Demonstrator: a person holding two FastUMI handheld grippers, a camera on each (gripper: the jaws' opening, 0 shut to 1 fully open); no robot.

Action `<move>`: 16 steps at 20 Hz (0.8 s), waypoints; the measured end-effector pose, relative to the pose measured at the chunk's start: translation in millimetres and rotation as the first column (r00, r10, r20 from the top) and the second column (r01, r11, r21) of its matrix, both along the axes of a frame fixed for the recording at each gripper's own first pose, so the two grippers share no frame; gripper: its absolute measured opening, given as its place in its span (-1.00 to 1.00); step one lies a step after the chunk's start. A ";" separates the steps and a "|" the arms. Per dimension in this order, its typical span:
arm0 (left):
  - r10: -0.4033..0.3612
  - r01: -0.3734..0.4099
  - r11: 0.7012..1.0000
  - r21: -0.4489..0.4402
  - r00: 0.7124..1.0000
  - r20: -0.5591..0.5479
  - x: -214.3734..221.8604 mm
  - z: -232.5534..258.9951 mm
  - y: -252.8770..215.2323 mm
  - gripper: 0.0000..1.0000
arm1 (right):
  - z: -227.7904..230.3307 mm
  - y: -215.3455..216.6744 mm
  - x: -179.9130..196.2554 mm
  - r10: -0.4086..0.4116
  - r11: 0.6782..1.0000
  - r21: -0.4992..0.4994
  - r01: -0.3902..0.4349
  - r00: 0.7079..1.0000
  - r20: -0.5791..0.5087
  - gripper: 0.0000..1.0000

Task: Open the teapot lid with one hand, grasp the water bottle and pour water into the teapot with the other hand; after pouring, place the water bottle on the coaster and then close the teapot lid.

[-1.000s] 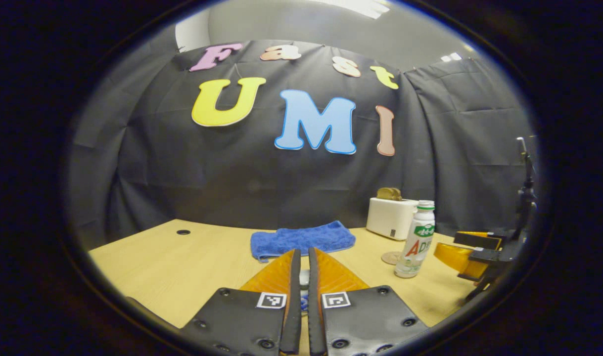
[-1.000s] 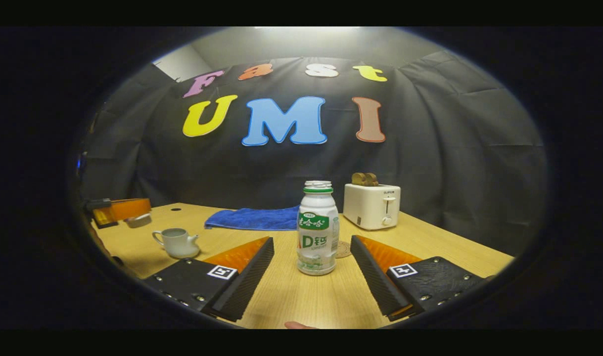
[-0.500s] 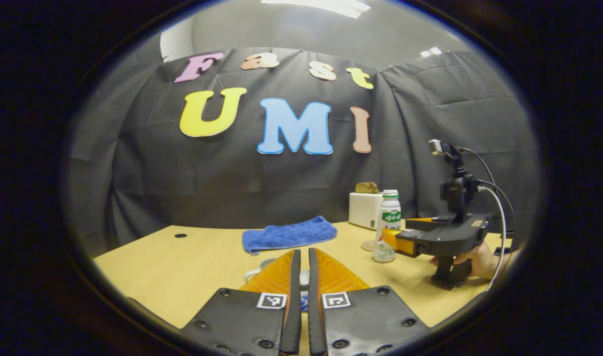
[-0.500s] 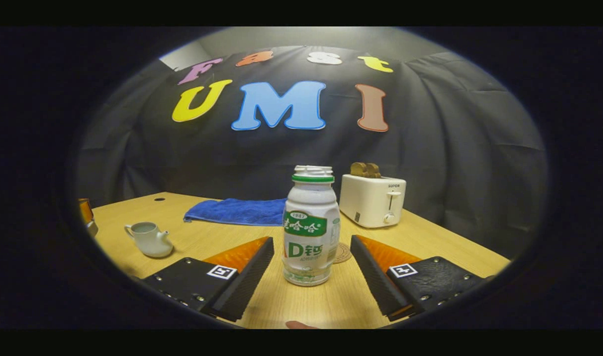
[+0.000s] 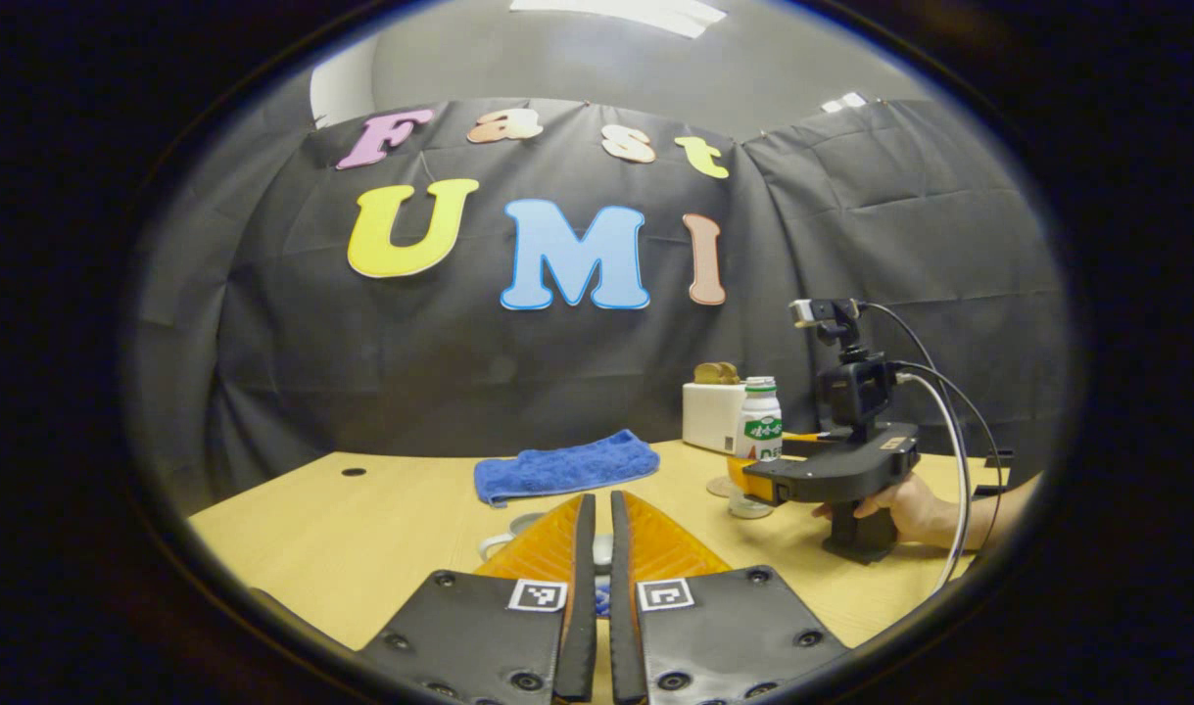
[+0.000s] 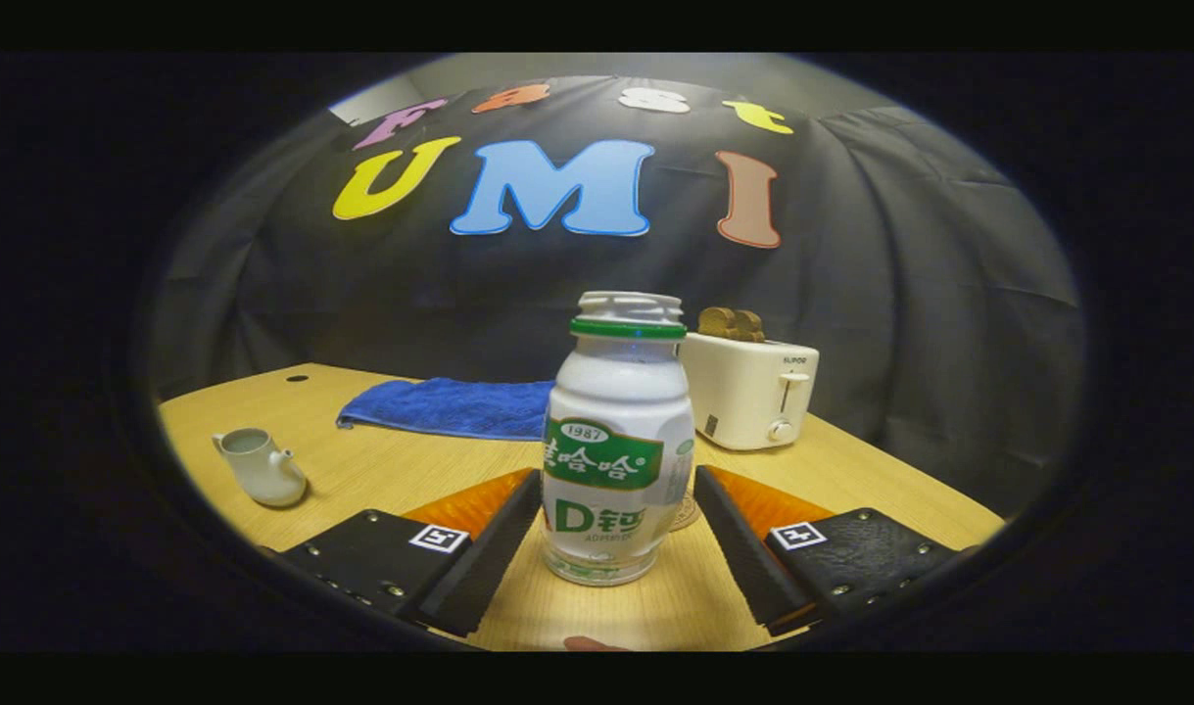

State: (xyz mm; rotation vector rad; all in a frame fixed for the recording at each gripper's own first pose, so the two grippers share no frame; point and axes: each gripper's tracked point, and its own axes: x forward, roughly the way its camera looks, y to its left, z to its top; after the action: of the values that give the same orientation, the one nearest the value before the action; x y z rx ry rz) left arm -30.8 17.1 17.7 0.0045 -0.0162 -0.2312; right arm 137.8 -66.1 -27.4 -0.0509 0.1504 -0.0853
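The white water bottle (image 6: 616,441) with a green label stands uncapped on the table, between the fingers of my right gripper (image 6: 616,485). That gripper is open, and both fingers stand slightly off the bottle's sides. The white teapot (image 6: 259,470) sits lidless at the far left. My left gripper (image 5: 597,501) is shut on the small pale teapot lid (image 5: 603,553); the teapot (image 5: 510,532) peeks out behind its fingers. In the left gripper view the right gripper (image 5: 753,482) reaches around the bottle (image 5: 761,423). The round coaster (image 6: 688,511) lies just behind the bottle.
A white toaster (image 6: 748,392) with bread in it stands at the back right, close behind the bottle. A blue cloth (image 6: 450,406) lies at the back of the wooden table (image 6: 381,470). A hand (image 5: 900,504) holds the right gripper's handle.
The right gripper has moved forward, so the bottle now stands between its open fingers. The left gripper stays shut on the lid, and its view has drifted a little.
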 end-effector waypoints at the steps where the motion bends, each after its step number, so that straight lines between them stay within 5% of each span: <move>1: 0.005 -0.005 1.000 0.003 1.000 0.000 0.5 -0.4 2.2 -0.76 | 0.1 -0.9 3.0 -0.004 1.000 0.002 0.004 1.000 0.000 0.92; 6: 0.013 -0.013 1.000 -0.007 1.000 -0.007 -0.4 -1.7 7.0 -0.76 | -4.9 0.5 13.1 0.005 0.998 0.057 -0.003 1.000 -0.021 0.89; 7: 0.016 -0.016 1.000 -0.006 1.000 -0.006 -0.4 -0.7 7.9 -0.76 | -4.9 -1.5 13.5 0.002 0.998 0.066 0.000 1.000 -0.021 0.60; 10: 0.014 -0.015 1.000 -0.010 1.000 -0.005 -3.8 -1.5 8.7 -0.76 | -3.9 -4.3 9.7 0.000 0.999 0.054 0.001 1.000 -0.020 0.52; 14: 0.005 -0.005 1.000 -0.005 1.000 0.008 -6.6 -1.3 6.7 -0.68 | 0.4 14.8 0.7 0.066 0.998 -0.018 -0.066 0.998 -0.020 0.52; 15: 0.011 -0.011 1.000 0.003 1.000 0.008 -6.0 -4.3 8.2 -0.68 | 1.6 22.8 -1.8 0.088 0.996 -0.031 -0.089 0.996 -0.017 0.79; 16: 0.014 -0.014 1.000 0.011 1.000 0.002 -6.4 -6.7 9.1 -0.82 | 3.6 31.3 -4.1 0.111 0.993 -0.045 -0.111 0.994 -0.016 0.46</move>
State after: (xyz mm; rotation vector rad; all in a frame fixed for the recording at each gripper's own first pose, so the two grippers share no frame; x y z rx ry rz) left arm -37.2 26.2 11.0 0.0162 -0.0171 -0.2177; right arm 133.6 -34.8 -23.8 -0.1060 0.1590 0.0229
